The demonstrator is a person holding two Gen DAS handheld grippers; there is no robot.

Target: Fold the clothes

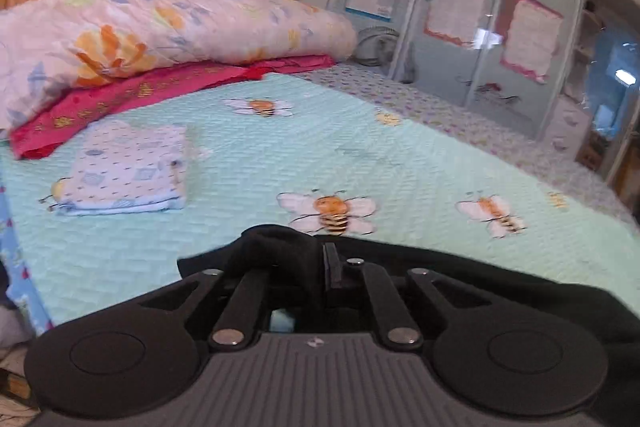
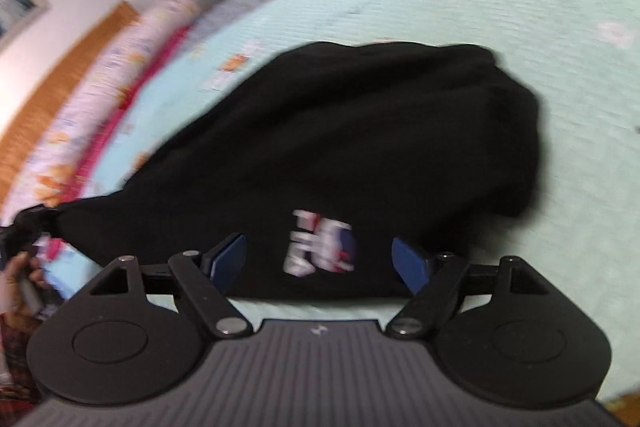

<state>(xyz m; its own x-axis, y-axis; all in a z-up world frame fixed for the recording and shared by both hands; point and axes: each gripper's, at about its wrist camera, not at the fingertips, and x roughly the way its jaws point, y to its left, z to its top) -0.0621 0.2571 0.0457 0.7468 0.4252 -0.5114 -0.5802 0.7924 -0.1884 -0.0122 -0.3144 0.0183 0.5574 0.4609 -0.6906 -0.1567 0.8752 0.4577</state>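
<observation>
Left claw (image 1: pixel 316 267) pinched tight on a bunched corner of the black garment (image 2: pixel 340 147), likely to anchor it. Right claw (image 2: pixel 320 263) gapes wide over the printed hem, gripping nothing. Garment lies mid-frame on the bed (image 2: pixel 480 27); folded cloth (image 1: pixel 124 171) centre-left.

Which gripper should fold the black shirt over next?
Probably the left gripper: it is already shut on the black shirt's edge and could carry it across. The right gripper is open, its blue fingers holding nothing.
</observation>
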